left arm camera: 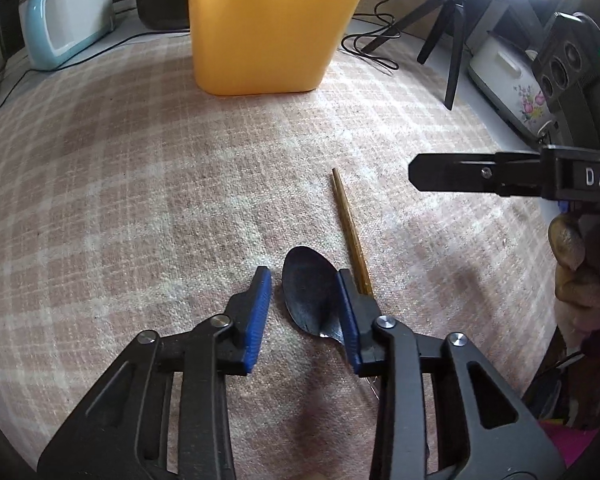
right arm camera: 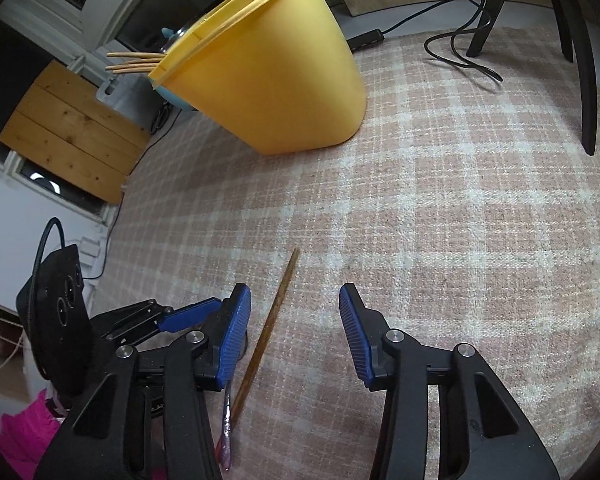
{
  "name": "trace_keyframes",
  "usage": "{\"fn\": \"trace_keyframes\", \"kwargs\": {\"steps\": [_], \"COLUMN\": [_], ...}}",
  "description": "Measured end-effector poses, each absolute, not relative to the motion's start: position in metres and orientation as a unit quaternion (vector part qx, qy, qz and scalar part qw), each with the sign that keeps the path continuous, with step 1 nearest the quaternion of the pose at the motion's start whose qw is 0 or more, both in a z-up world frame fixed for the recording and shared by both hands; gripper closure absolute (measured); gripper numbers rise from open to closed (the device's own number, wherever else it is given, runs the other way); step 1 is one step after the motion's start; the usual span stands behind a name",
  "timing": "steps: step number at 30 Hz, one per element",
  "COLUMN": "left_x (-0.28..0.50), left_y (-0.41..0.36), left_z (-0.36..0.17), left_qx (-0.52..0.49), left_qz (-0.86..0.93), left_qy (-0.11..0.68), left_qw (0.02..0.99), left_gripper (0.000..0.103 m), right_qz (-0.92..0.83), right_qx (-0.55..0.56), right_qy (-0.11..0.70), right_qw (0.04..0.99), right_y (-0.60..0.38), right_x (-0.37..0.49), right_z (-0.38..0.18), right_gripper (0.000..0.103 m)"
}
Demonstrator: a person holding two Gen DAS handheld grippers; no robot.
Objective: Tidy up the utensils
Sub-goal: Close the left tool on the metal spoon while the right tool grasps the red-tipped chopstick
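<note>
Left wrist view: the left gripper (left arm camera: 305, 312) is low over the checked cloth (left arm camera: 140, 200). Its blue pads stand apart around the spoon (left arm camera: 310, 292); one pad touches the bowl, no squeeze yet. A chopstick (left arm camera: 350, 228) lies just beside. The yellow bin (left arm camera: 260, 28) is farther back.
Right wrist view: the right gripper (right arm camera: 296, 328) has its fingers apart around the chopstick (right arm camera: 270, 328), not touching it.
</note>
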State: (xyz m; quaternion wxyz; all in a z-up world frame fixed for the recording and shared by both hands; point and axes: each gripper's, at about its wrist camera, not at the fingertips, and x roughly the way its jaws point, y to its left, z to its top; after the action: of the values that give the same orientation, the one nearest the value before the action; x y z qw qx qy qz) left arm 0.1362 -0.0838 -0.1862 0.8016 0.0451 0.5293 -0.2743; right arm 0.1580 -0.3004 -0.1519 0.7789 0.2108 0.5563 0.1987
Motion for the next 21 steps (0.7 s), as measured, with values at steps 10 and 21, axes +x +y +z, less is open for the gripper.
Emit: {"fn": "trace_keyframes", "kwargs": {"steps": [10,21], "left_x": [0.133,0.126], "left_y": [-0.094,-0.092], "left_z": [-0.186,-0.174], "left_qx": [0.068,0.034], "left_qz": [-0.264,-0.277], "left_qy": [0.511,0.510], "left_qw": [0.815,0.814], "left_gripper": [0.094,0.100], "right_qz": [0.188,0.190], "right_qx": [0.222,0.221], "right_qy": [0.567,0.578], "right_qw": [0.771,0.762], "right_y": [-0.293,-0.274], "right_x": [0.172,0.181], "right_z": [-0.162,-0.167], "right_gripper": [0.066,0.068]}}
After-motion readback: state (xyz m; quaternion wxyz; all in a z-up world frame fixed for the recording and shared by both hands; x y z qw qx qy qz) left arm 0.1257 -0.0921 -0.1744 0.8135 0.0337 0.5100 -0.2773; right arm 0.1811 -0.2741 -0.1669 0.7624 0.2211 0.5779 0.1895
